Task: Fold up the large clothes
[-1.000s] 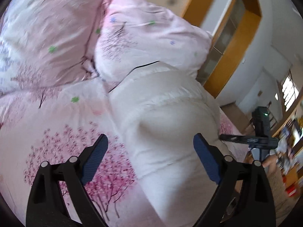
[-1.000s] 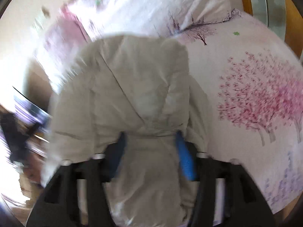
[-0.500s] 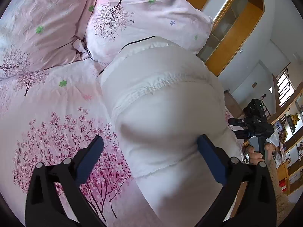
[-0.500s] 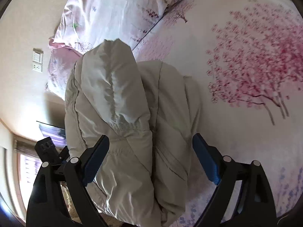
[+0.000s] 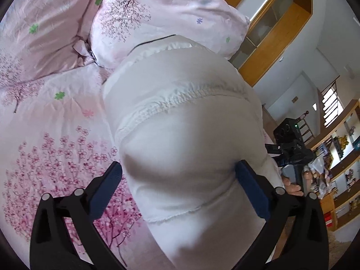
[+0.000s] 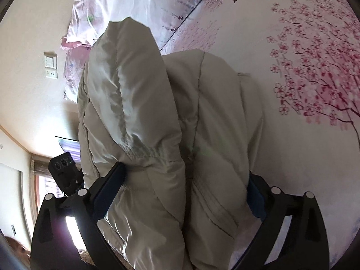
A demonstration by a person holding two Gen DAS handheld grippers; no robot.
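A puffy off-white padded jacket (image 5: 180, 121) lies bunched on the bed, its folded bulk rising in front of both cameras; in the right wrist view the jacket (image 6: 139, 103) shows a stitched seam and a humped fold. My left gripper (image 5: 177, 180) is open, its blue-padded jaws straddling the jacket's near end. My right gripper (image 6: 186, 186) is open too, jaws wide on either side of the jacket. The other gripper (image 5: 290, 148) shows at the right of the left wrist view, held by a hand.
The bed sheet (image 5: 56, 148) is pink with cherry-blossom print. Two matching pillows (image 5: 157, 18) lie behind the jacket. A wooden cabinet (image 5: 276, 33) and shelves (image 5: 342, 180) stand beyond the bed. A wall with switches (image 6: 50, 65) is at the left in the right wrist view.
My right gripper, closed on the jacket a second ago, has opened wide. Both grippers have moved closer to the jacket, which now bulges between the jaws.
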